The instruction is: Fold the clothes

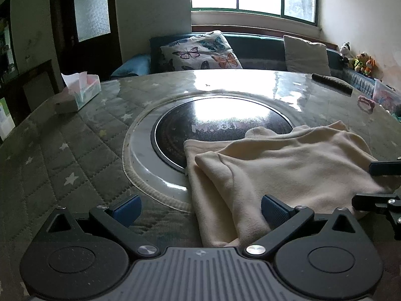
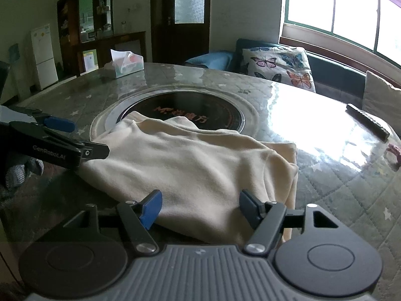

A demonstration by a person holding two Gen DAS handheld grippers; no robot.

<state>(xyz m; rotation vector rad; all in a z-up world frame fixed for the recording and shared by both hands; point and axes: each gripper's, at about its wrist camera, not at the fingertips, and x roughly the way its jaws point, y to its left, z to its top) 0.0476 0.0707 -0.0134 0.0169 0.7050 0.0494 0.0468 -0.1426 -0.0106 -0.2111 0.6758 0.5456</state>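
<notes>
Cream cloth [image 1: 288,165], folded, is lying across the table [image 1: 75,150] as you are holding both the left gripper [image 1: 200,209] and right gripper [image 2: 199,207] released above its near edge.

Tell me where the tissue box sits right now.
The tissue box stands near the table's far left edge in the left wrist view, left of the round black cooktop, apart from the cream garment.

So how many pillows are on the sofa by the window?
2. The butterfly pillow leans on the sofa behind the table's middle; the plain white pillow sits further right, near the stuffed toys. More could be hidden out of view.
</notes>
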